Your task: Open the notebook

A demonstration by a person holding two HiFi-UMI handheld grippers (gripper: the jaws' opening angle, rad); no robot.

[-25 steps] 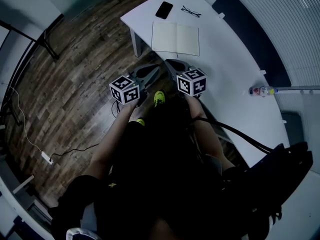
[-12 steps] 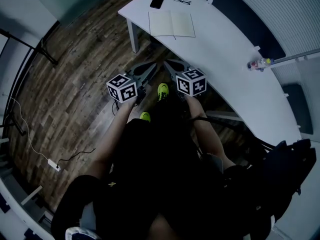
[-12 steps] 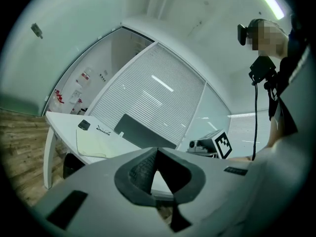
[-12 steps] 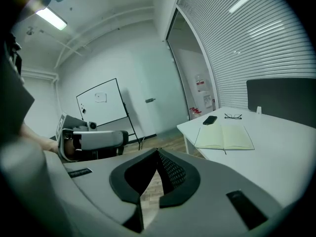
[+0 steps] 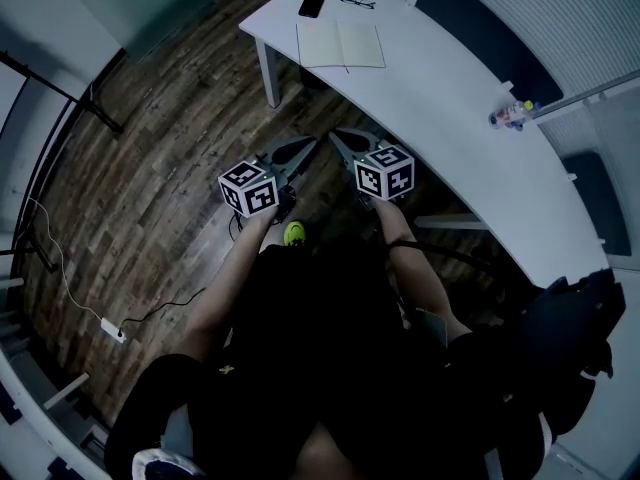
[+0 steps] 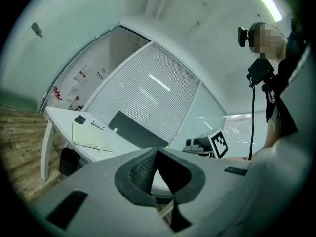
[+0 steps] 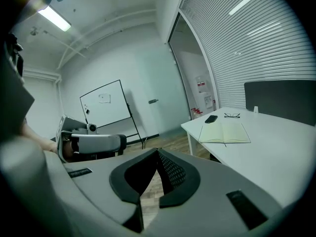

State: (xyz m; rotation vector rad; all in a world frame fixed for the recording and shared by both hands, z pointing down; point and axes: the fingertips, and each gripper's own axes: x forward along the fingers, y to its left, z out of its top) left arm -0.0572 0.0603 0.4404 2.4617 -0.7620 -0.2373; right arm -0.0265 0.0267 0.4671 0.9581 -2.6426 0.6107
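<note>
Left gripper (image 5: 292, 154), right gripper (image 5: 347, 142): both clenched, empty, side by side over floor, off tabletop (image 5: 450, 108). Notebook (image 5: 340, 45) at 12 o'clock, well apart, already open flat; likely nothing left to grasp.

Table (image 5: 450, 98): plain white top, white legs.
Notebook (image 5: 341, 45): pale cream pages, no pattern, thin dark line at the centre fold.
Phone (image 5: 312, 4): black.
Glasses (image 5: 357, 2): dark frame.
Floor (image 5: 160, 138): brown wood planks, streaked grain.
Left gripper (image 6: 157, 149), right gripper (image 7: 158, 151): grey shells; black pads (image 7: 172, 172), finely ribbed; marker cubes (image 5: 250, 189) in black-and-white squares.
Shoe (image 5: 294, 233): neon yellow-green.
Blinds (image 7: 256, 48): white, fine horizontal slats.
</note>
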